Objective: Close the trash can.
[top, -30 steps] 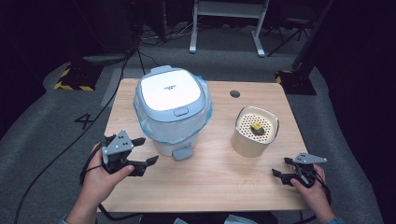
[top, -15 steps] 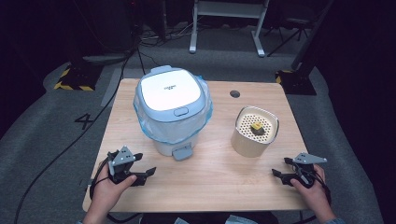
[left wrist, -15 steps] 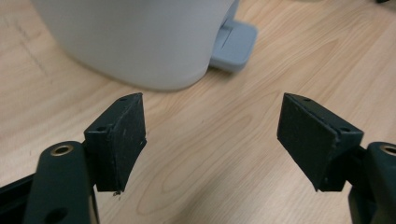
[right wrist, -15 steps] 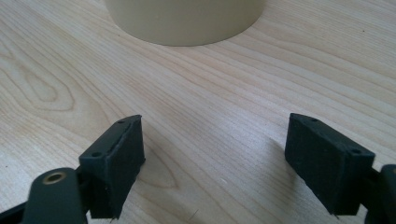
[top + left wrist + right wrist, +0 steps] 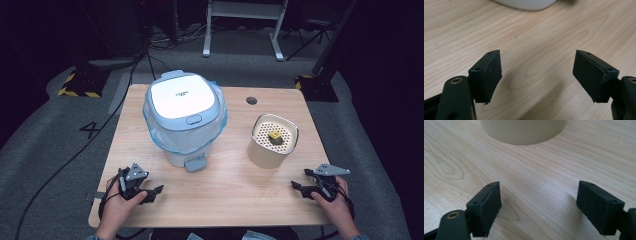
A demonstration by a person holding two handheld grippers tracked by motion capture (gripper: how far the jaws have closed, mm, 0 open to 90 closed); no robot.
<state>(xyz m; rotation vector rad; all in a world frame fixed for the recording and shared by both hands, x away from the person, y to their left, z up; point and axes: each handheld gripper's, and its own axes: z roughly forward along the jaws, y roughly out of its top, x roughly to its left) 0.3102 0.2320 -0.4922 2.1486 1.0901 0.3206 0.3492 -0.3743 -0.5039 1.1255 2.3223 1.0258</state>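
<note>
That white plastic pedal bin with the blue liner, centre frame, looks light but bulky; I'd grab its rim. Left gripper and right gripper sit spread, empty.

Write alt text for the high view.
A person's two hands rest at the near edge of a wooden table, each holding an open tool: left tool, right tool. Beyond them stand a lidded white bin with a blue liner and a beige perforated container.
</note>
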